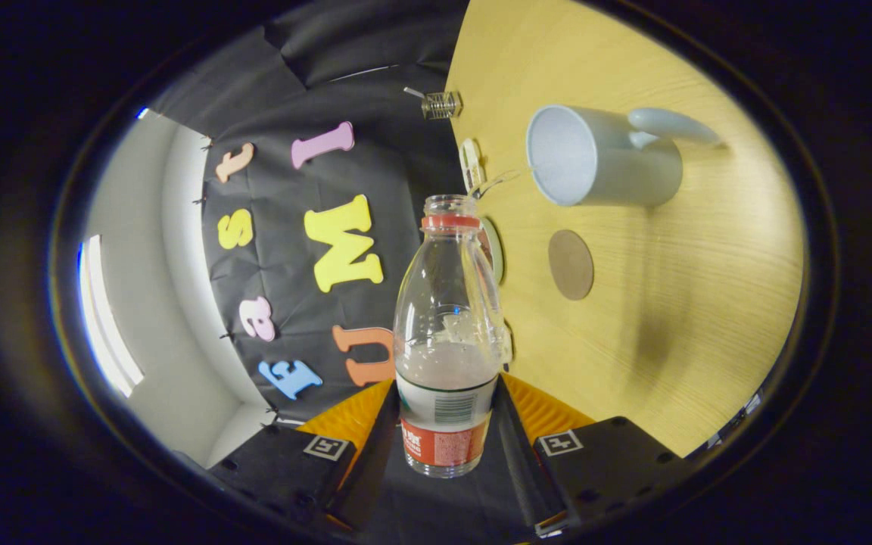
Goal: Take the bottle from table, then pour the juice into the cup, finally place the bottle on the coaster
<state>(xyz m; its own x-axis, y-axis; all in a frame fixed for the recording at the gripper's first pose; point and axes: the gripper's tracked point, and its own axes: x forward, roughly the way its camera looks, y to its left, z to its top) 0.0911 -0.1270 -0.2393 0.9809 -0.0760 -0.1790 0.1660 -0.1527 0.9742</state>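
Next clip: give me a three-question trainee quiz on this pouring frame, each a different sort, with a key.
1. True or false: both fingers of the hand-held gripper press on the bottle.
2. Multiple choice: the bottle's mouth is A) capped, B) open, C) inside the cup.
3. Fill in: the round brown coaster lies on the wooden table between the bottle and the ___.

Key
1. True: the bottle sits clamped between the two fingers, tilted with the view.
2. B: no cap above the red neck ring, and the mouth is short of the cup.
3. Cup: the pale blue cup with a handle stands beyond the coaster.
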